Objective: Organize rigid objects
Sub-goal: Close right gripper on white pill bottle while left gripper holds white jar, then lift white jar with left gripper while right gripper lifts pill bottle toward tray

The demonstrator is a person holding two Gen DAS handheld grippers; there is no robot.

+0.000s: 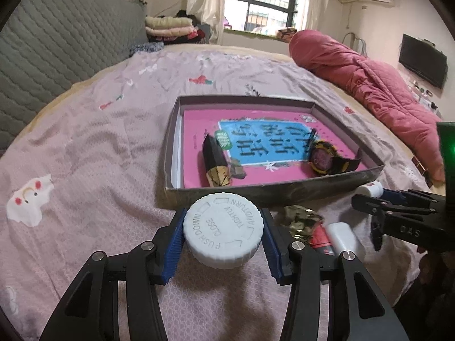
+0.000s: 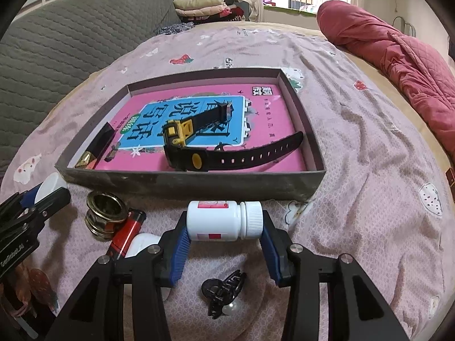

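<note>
Cap (image 1: 222,229) in left hand-held gripper (image 1: 222,236) reads "PUSH DOWN", "CLOSE TIGHTLY"

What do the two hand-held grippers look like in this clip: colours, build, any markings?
Both match: the left hand-held gripper and right hand-held gripper have black linkage arms with silver pivot pins and ribbed blue pads. The right one's body shows white lettering and a green light in the left wrist view.

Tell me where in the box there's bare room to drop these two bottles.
The box is free on the pink book between the watch strap and the right wall, and between the black-and-gold case and the watch. Crowded: the bedsheet before the near wall, with gold tin, red tube and hair clip.
</note>
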